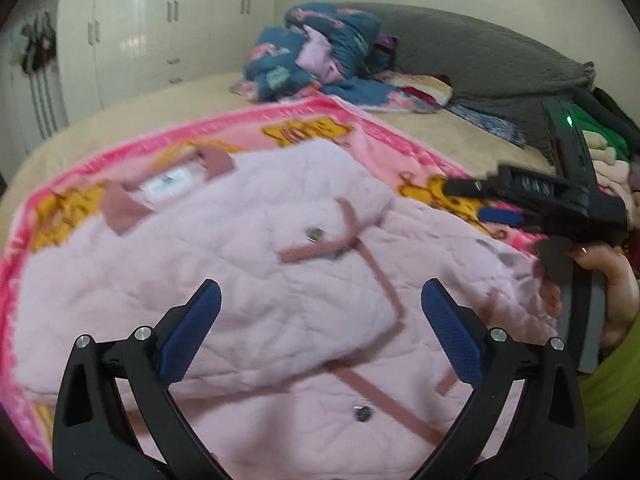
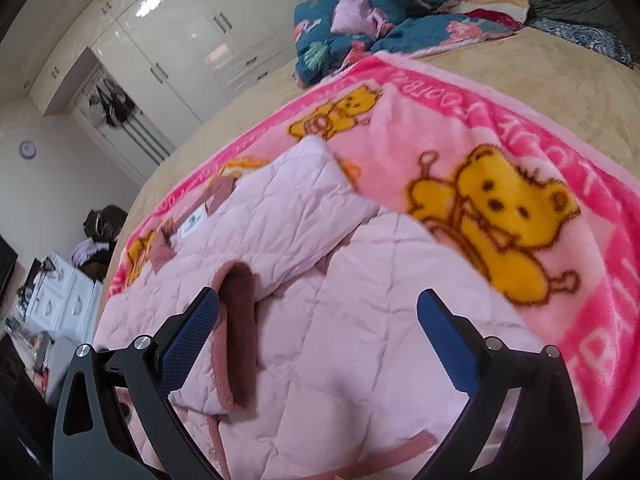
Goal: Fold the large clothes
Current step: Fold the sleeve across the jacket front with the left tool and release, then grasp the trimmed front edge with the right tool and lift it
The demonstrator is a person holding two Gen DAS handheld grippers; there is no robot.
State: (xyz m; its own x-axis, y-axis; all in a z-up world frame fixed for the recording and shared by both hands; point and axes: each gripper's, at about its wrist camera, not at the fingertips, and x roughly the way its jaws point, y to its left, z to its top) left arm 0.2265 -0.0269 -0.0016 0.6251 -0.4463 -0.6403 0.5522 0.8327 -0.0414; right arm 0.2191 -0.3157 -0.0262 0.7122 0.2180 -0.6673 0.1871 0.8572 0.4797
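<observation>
While the pink quilted jacket (image 1: 248,264) lay partly folded on the pink bear blanket (image 2: 460,152) across the bed (image 1: 132,108), the left gripper (image 1: 320,320) and right gripper (image 2: 318,320) hung above it, jaws wide apart, gripping nothing.

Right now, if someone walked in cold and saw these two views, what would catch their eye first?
The pale pink quilted jacket, partly folded, fills the middle of both views. It lies on a hot pink bear blanket spread over the beige bed. The left gripper and right gripper both hover open above the jacket, holding nothing, and a heap of blue floral bedding sits at the far end.
</observation>
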